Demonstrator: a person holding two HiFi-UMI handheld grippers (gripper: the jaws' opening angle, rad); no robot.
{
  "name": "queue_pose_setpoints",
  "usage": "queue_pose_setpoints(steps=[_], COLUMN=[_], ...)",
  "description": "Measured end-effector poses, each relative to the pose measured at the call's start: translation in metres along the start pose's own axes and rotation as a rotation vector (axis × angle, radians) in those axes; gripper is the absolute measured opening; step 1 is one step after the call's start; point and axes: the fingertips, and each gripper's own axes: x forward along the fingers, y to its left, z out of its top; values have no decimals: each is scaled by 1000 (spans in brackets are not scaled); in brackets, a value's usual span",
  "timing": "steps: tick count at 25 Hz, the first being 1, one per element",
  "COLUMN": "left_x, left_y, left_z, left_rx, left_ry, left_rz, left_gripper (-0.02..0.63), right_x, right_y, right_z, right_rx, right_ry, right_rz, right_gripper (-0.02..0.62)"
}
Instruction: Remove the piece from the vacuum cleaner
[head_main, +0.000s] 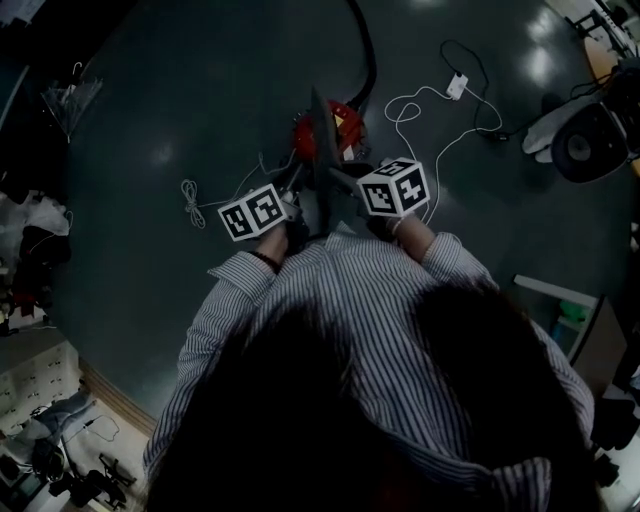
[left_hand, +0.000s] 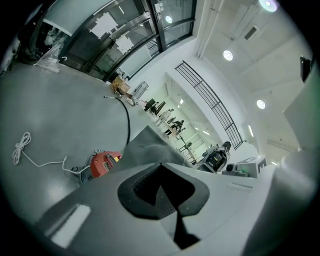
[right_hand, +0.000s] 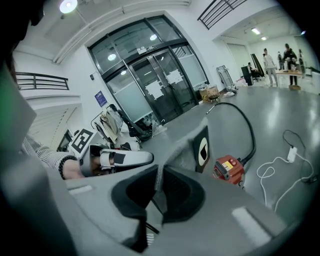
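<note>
Left tongs (left_hand: 165, 186) and right tongs (right_hand: 156, 194) each pinch the grey fabric piece (right_hand: 186, 150) by an edge, holding it spread near the red vacuum cleaner (right_hand: 229, 169), likely to draw it clear.

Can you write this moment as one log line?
left gripper: shut on piece | right gripper: shut on piece | vacuum: red, on floor

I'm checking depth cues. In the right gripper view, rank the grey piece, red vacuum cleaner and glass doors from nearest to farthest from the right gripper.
1. The grey piece: clamped in the right gripper jaws, at centre.
2. The red vacuum cleaner: on the floor ahead, right of centre.
3. The glass doors: far back wall, upper centre.
</note>
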Motion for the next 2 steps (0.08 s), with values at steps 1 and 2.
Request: queue_pose_setpoints(steps=[1,2], left_x=[2,4], left_y=[0,1], left_z=[2,5], left_rx=[5,10], left_ry=[4,8], left_rz=[0,-1], left_gripper=[6,6], right_x=[1,3], right_y=[-1,-3], right_z=[2,5], right_rx=[2,3], right_ry=[-1,-1], right_rz=[0,-1], right_gripper=[15,15])
